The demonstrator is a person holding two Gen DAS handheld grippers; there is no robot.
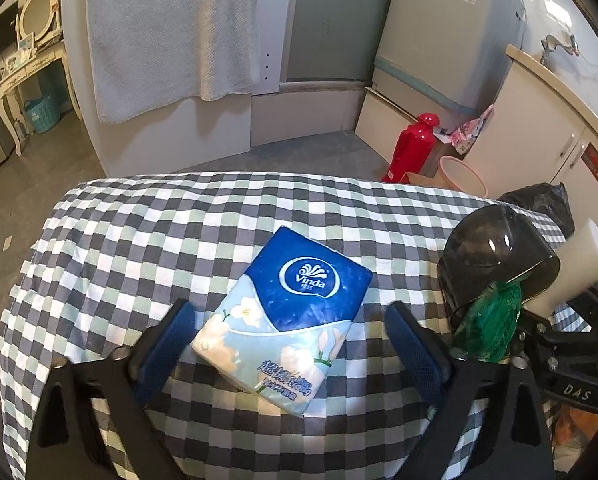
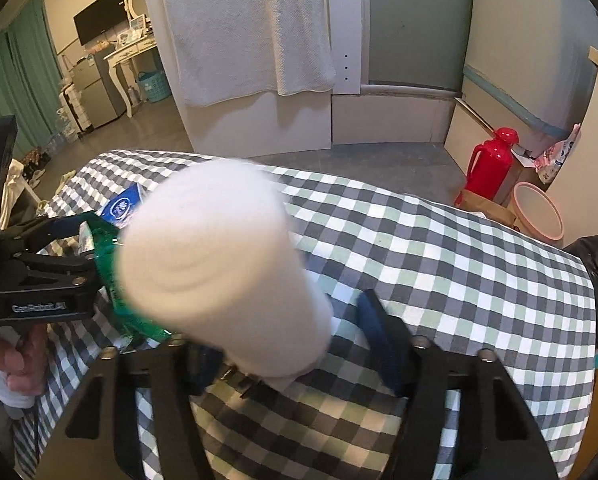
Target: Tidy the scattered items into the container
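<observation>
- Tongs of the left hand point(image 1: 289, 330): spread apart around a blue tissue pack point(image 1: 283, 334), centre frame, on checked cloth point(image 1: 179, 240).
- Tongs of the right hand point(image 2: 287, 344): clamped on a white roll point(image 2: 223, 268), centre frame.
- Dark bowl point(image 1: 495, 252): right edge, tipped above a green mesh item point(image 1: 489, 320).

One tissue pack point(image 1: 283, 328), one white roll point(image 2: 223, 268), one green mesh bundle point(image 1: 489, 320), one dark bowl point(image 1: 495, 252), one red flask point(image 1: 413, 148).
</observation>
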